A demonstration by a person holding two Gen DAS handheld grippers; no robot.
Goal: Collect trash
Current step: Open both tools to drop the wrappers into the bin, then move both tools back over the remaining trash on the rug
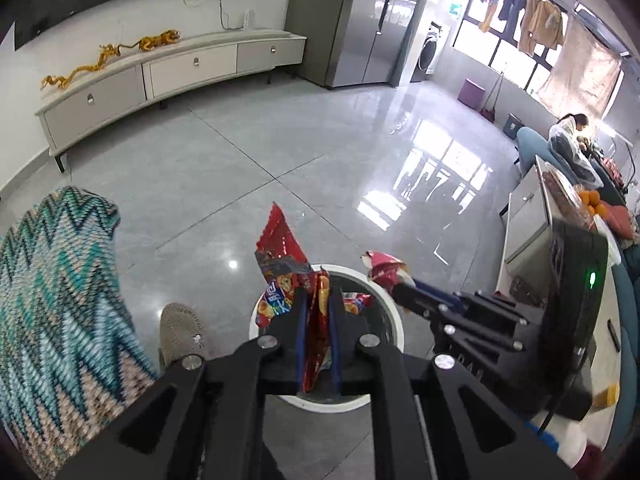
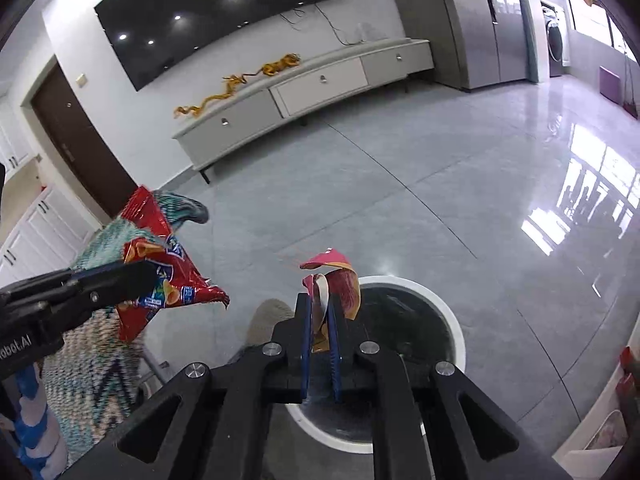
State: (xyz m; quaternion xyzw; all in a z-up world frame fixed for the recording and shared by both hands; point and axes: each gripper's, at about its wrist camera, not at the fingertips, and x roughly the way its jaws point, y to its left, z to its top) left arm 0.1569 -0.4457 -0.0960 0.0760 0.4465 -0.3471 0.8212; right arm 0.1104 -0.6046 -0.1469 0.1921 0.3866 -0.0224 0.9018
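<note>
**Two wrappers over the bin**

The right gripper (image 2: 320,312) pinches a pink wrapper (image 2: 340,280) above the white bin (image 2: 452,320). At nine o'clock the left gripper (image 2: 136,276) clamps a red chip bag (image 2: 168,276) (crumpled). A zigzag blanket (image 2: 100,352) lies behind it.

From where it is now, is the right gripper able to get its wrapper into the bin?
Probably yes. The right gripper holds the pink wrapper by the white bin rim; its open top looks unobstructed.
</note>
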